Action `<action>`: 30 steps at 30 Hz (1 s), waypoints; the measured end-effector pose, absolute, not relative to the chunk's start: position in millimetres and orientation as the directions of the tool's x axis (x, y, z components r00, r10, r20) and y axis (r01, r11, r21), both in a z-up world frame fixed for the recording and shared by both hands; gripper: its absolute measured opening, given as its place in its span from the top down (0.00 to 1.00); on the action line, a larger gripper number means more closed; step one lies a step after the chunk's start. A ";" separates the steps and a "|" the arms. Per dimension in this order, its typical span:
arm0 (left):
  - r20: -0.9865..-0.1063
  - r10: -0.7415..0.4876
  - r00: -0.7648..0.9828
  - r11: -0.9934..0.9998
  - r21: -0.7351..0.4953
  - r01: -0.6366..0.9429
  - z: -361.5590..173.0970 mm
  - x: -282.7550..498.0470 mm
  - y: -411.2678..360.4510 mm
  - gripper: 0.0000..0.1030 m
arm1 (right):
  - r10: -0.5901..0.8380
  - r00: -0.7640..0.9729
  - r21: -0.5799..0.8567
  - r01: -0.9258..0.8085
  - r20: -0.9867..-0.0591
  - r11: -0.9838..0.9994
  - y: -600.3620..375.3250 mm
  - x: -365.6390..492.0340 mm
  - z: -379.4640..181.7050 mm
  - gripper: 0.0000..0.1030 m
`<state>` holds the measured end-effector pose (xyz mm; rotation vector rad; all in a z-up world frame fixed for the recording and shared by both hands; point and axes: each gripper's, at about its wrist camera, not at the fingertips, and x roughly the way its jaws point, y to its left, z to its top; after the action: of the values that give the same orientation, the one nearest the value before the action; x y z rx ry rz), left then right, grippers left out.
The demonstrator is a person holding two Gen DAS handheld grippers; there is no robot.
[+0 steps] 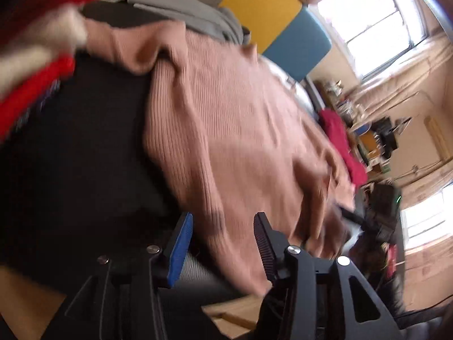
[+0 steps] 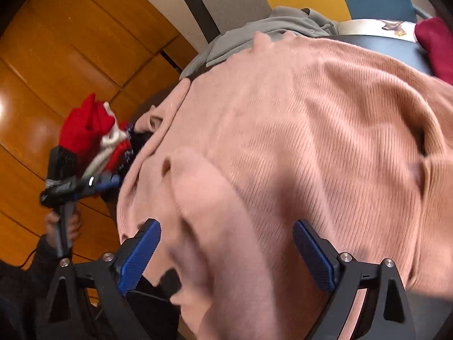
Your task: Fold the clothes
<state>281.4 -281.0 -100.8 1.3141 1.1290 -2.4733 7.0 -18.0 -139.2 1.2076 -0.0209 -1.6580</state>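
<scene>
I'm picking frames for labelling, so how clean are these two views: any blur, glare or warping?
Left wrist view: windows blown out white, red garment smeared by motion blur, room edges bent by the fisheye. Right wrist view: pink sweater soft but readable, other tongs blurred, glare on the wooden floor.

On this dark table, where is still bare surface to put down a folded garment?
The largest bare patch of the dark table lies between the pink sweater and the red and white garment. A narrow strip shows between the sweater and the crimson garment. The far edge is crowded by the grey garment.
</scene>
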 end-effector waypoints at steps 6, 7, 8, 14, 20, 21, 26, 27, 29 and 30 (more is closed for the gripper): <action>-0.818 0.095 -0.567 -0.750 -0.434 0.499 -115.7 269.8 -249.1 0.61 | -0.687 0.027 0.465 0.755 -0.726 -0.462 -33.1 34.0 -144.1 0.07; -0.823 0.083 -0.561 -0.747 -0.425 0.512 -114.0 268.4 -249.5 0.71 | -0.679 0.024 0.444 0.773 -0.734 -0.454 -34.3 40.6 -142.8 0.07; -0.812 0.114 -0.572 -0.722 -0.463 0.513 -113.3 270.3 -256.2 0.91 | -0.677 0.029 0.440 0.781 -0.735 -0.444 -33.2 45.0 -142.1 0.07; -0.706 0.202 -0.679 -0.621 -0.628 0.469 -71.4 307.4 -306.2 0.95 | -0.683 0.172 0.502 0.803 -0.710 -0.320 -16.7 71.1 -133.8 0.07; -0.813 0.081 -0.577 -0.686 -0.465 0.559 -29.2 342.7 -342.4 0.94 | -0.655 0.353 0.602 0.774 -0.668 -0.198 9.8 96.4 -132.3 0.07; -0.827 0.070 -0.557 -0.680 -0.448 0.580 -31.3 347.2 -346.4 0.91 | -0.653 0.353 0.616 0.755 -0.671 -0.225 15.5 93.6 -136.3 0.07; -0.850 0.037 -0.525 -0.642 -0.423 0.640 -37.6 358.4 -354.0 0.85 | -0.719 0.246 0.633 0.698 -0.650 -0.334 43.8 69.6 -130.5 0.07; -0.834 0.036 -0.551 -0.646 -0.440 0.623 -35.5 353.5 -349.9 0.83 | -0.736 0.210 0.625 0.700 -0.643 -0.345 46.0 65.6 -125.7 0.07; -0.806 0.065 -0.588 -0.676 -0.469 0.568 -33.7 333.6 -336.6 0.81 | -0.753 0.147 0.601 0.706 -0.642 -0.375 44.4 59.8 -118.5 0.06; -0.795 0.084 -0.600 -0.696 -0.478 0.536 -33.6 320.5 -327.7 0.80 | -0.753 0.116 0.586 0.708 -0.648 -0.394 41.1 57.0 -116.3 0.05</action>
<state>320.5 -327.7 -33.6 1.2289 1.0541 -2.3622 57.0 41.1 -116.3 1.1970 -0.0527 -1.5730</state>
